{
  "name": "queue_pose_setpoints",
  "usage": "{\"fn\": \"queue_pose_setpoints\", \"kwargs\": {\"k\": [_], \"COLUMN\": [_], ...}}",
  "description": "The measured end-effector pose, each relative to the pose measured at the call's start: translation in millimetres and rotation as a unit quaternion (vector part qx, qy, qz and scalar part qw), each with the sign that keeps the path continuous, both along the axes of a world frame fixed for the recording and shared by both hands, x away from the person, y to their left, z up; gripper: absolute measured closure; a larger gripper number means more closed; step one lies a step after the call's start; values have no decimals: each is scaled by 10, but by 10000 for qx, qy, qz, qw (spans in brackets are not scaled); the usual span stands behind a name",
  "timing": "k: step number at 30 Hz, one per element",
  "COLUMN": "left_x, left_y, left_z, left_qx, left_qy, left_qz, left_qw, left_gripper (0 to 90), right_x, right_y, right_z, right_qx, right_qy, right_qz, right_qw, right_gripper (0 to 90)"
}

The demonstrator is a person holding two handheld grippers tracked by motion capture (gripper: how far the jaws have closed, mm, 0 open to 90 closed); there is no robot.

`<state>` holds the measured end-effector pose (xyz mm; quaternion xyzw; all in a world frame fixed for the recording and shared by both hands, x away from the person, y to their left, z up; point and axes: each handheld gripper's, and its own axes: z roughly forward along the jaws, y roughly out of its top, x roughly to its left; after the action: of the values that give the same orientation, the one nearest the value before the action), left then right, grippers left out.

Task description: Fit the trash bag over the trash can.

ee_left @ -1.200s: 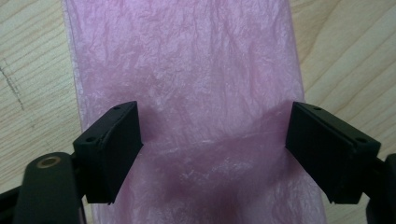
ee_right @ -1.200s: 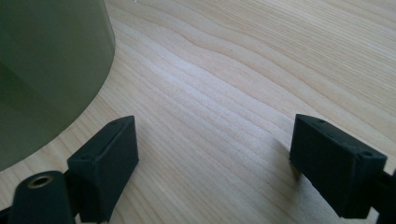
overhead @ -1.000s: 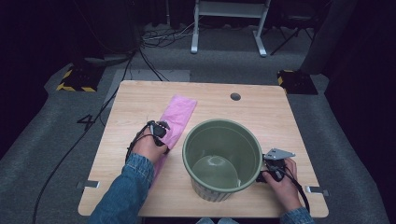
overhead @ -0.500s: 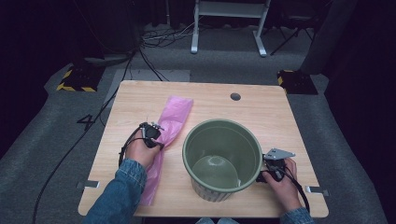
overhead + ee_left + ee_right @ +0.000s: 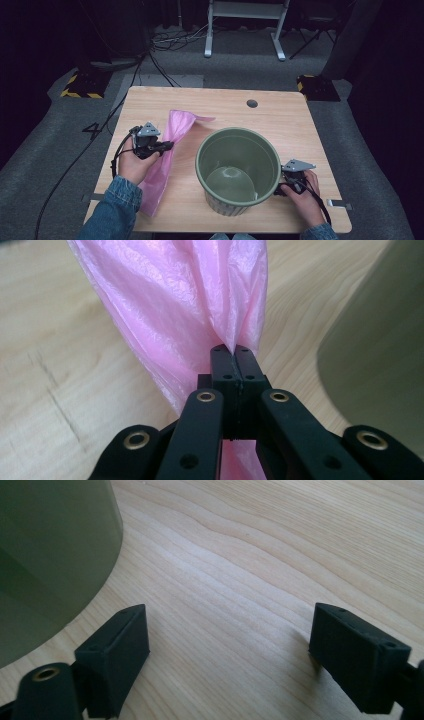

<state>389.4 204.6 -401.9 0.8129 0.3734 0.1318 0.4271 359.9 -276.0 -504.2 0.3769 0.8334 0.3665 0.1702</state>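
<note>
table lit from above, surroundings dark; gripper views sharp, nearest parts slightly blurred.

Left gripper: raised in the left hand, jaws pressed together, pointing away from the sleeve.
Right gripper: low in the right hand, jaws spread wide, nothing between them.
Forearms: denim-sleeved, entering from below.

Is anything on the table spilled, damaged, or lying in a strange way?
Nothing stands out. The green bin stands upright and is empty. The pink bag is bunched and partly lifted off the table because the left hand-held gripper pinches it; I see no tear and no spill.
</note>
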Motion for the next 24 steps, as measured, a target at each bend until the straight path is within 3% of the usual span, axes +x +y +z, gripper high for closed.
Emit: {"fn": "queue_pose_setpoints", "kwargs": {"k": [4, 7, 10, 19, 24], "left_x": [-38, -84, -129, -182, -217], "left_y": [23, 41, 61, 83, 71], "left_z": [124, 252, 364, 734, 952], "left_qx": [-182, -121, -166, -313, -416], "left_qy": [-369, -719, -933, -1296, -1547], "left_qz": [-141, -227, -315, -501, -604], "left_qw": [9991, 9971, 9950, 9898, 9852], "left_gripper": [899, 898, 899, 899, 899], "right_x": [-6, -40, -43, -83, -115], "right_y": [21, 56, 65, 179, 235], "right_z": [3, 42, 86, 94, 110], "right_qx": [10, -20, 228, 356, 182], "right_qy": [-40, -342, -350, -251, -469], "right_qz": [20, -2, -10, 204, 276], "right_qw": [10000, 9994, 9991, 9988, 9983], "right_gripper": [208, 221, 229, 229, 252]}}
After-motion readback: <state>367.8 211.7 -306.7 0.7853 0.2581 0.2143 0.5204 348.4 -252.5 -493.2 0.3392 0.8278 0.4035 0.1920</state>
